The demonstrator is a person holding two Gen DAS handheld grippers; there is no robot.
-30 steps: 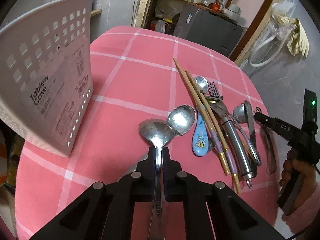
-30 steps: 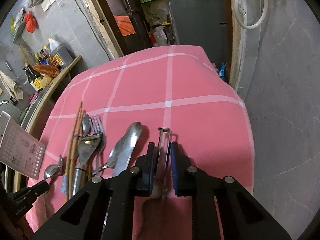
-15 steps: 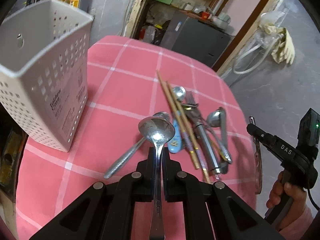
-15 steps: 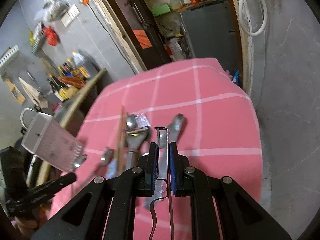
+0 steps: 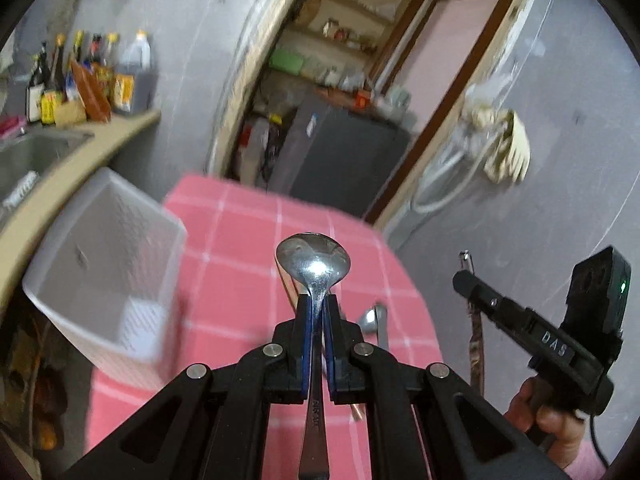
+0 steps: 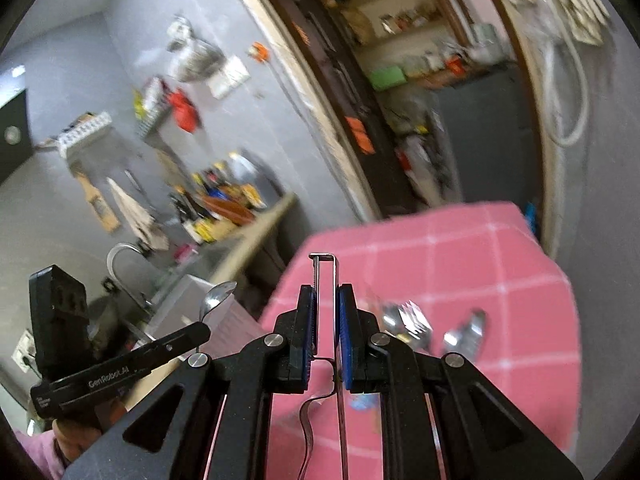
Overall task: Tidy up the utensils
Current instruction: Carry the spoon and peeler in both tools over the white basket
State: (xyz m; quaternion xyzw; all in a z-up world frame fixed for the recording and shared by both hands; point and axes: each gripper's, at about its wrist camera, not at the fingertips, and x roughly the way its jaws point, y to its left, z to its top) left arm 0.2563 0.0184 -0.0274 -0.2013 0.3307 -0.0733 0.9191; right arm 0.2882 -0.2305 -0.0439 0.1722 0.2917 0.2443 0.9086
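My left gripper [image 5: 315, 308] is shut on a steel spoon [image 5: 313, 264], bowl up, held above the pink checked table [image 5: 240, 240]. The white perforated utensil case [image 5: 108, 264] stands to its left, open top facing me. My right gripper [image 6: 325, 312] is shut on a metal peeler [image 6: 325, 280], lifted above the table [image 6: 460, 264]. In the right wrist view the left gripper [image 6: 200, 330] with its spoon [image 6: 216, 300] shows at the left. In the left wrist view the right gripper [image 5: 464, 280] shows at the right.
Forks and spoons [image 6: 412, 320] lie on the cloth below the right gripper; one spoon [image 5: 374, 320] shows behind the left fingers. A counter with bottles [image 5: 88, 80] and a sink [image 5: 36, 152] lie to the left. A dark cabinet [image 5: 344, 152] stands beyond the table.
Both grippers have risen well above the table with their utensils. The view has tilted up, and the utensil case now shows its open top.
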